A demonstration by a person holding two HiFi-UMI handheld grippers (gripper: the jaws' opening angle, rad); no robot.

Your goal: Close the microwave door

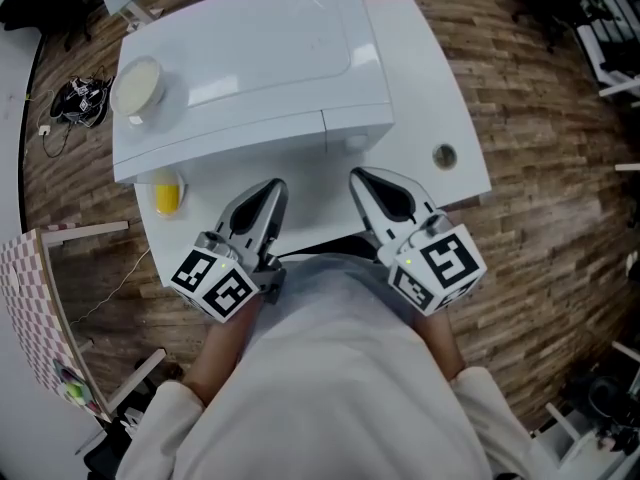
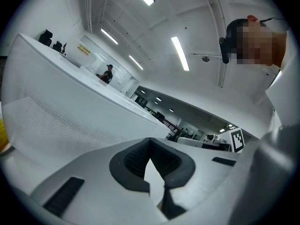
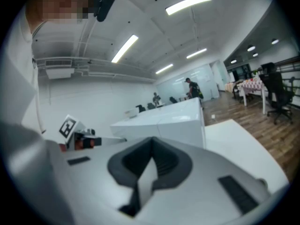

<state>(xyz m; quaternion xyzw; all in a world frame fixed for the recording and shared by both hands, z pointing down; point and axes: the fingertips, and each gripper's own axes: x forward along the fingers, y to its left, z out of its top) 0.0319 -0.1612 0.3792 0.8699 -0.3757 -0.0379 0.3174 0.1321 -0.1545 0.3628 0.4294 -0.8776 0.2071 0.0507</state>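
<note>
The white microwave [image 1: 250, 58] stands on a white table [image 1: 425, 88], seen from above; its front faces me. Its door [image 1: 230, 143] lies flush with the front, and no door leaf stands out. Both grippers are held close to my body, in front of the microwave and apart from it. The left gripper [image 1: 275, 186] is shut with nothing in it, tips toward the door. The right gripper [image 1: 357, 176] is shut and empty too, below the seam by the control side. The left gripper view has the door's dotted mesh face [image 2: 47, 116] left of the left gripper [image 2: 150, 142]. The right gripper view shows the microwave [image 3: 164, 121] beyond the right gripper [image 3: 151, 142].
A round white bowl [image 1: 137, 86] sits on the microwave's top left corner. A yellow object [image 1: 167, 196] lies on the table left of the left gripper. The table has a cable hole [image 1: 444, 155] at the right. Wooden floor surrounds it; cables [image 1: 80, 100] lie at left.
</note>
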